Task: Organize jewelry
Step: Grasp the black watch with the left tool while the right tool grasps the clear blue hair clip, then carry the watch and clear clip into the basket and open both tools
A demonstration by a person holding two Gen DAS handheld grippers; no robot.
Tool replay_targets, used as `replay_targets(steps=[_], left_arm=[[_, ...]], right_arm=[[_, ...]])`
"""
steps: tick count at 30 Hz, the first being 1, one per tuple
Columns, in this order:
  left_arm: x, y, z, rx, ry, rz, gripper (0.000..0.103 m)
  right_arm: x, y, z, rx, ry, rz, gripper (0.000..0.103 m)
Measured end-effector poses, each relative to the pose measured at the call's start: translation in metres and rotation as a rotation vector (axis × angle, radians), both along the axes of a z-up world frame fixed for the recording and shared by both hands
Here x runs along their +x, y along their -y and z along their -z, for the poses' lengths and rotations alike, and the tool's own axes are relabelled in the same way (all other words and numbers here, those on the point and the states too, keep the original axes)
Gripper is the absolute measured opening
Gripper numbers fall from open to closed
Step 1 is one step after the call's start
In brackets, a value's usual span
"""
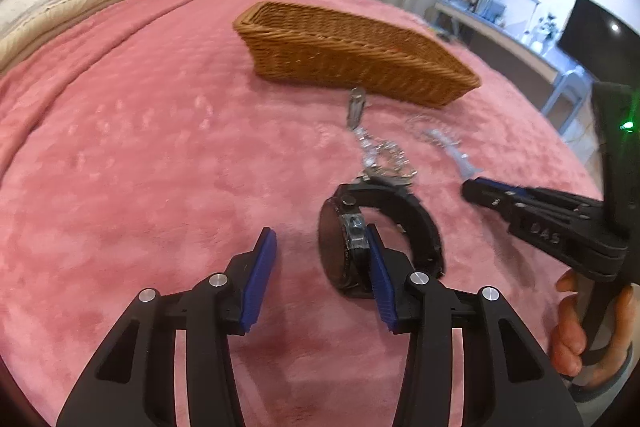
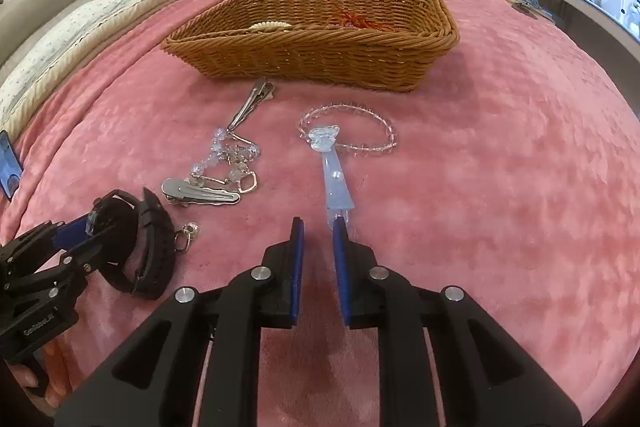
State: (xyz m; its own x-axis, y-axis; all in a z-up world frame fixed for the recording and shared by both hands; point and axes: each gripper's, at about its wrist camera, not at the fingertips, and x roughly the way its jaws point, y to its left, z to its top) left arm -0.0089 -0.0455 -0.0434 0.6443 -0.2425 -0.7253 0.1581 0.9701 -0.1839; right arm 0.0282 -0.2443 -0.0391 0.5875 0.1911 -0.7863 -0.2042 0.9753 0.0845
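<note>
Nearby, both hand-held grippers spread — left beside watch, right beside clip.

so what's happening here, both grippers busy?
A person is sorting jewelry on a pink blanket into a wicker basket, which already holds a couple of pieces. The left gripper is open, one finger against the black watch, not clamping it. The right gripper is open, its tips at the near end of the light blue hair clip. A beaded bracelet and a crystal chain with metal clips lie loose.
</note>
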Motion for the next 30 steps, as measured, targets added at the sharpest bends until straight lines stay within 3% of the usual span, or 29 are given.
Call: replay_targets(steps=[6,9,17,20,22,26,30], left_arm=[[-0.002,0.0,0.0,0.0,0.005,0.008,0.038],[-0.004,-0.002,-0.001,-0.037,-0.008,0.021,0.028],[-0.006,0.003,0.0,-0.043,0.0,0.027,0.028],[-0.005,0.003,0.003,-0.046,-0.005,0.029,0.027],[-0.004,0.002,0.004,-0.056,-0.006,0.028,0.02],[-0.006,0.004,0.003,-0.049,0.009,0.035,0.014],[-0.007,0.002,0.002,-0.073,0.011,0.045,0.014]], right_arm=[[0.002,0.008,0.001,0.027,0.005,0.019,0.014],[0.004,0.012,0.001,0.04,0.013,0.034,0.014],[0.011,0.006,-0.001,0.018,0.025,0.053,0.019],[0.018,0.007,0.0,0.037,0.016,0.056,0.032],[0.02,0.007,0.0,0.04,0.017,0.059,0.038],[0.02,0.001,0.001,0.006,0.021,0.055,0.037],[0.017,-0.006,0.001,-0.018,0.03,0.046,0.015]])
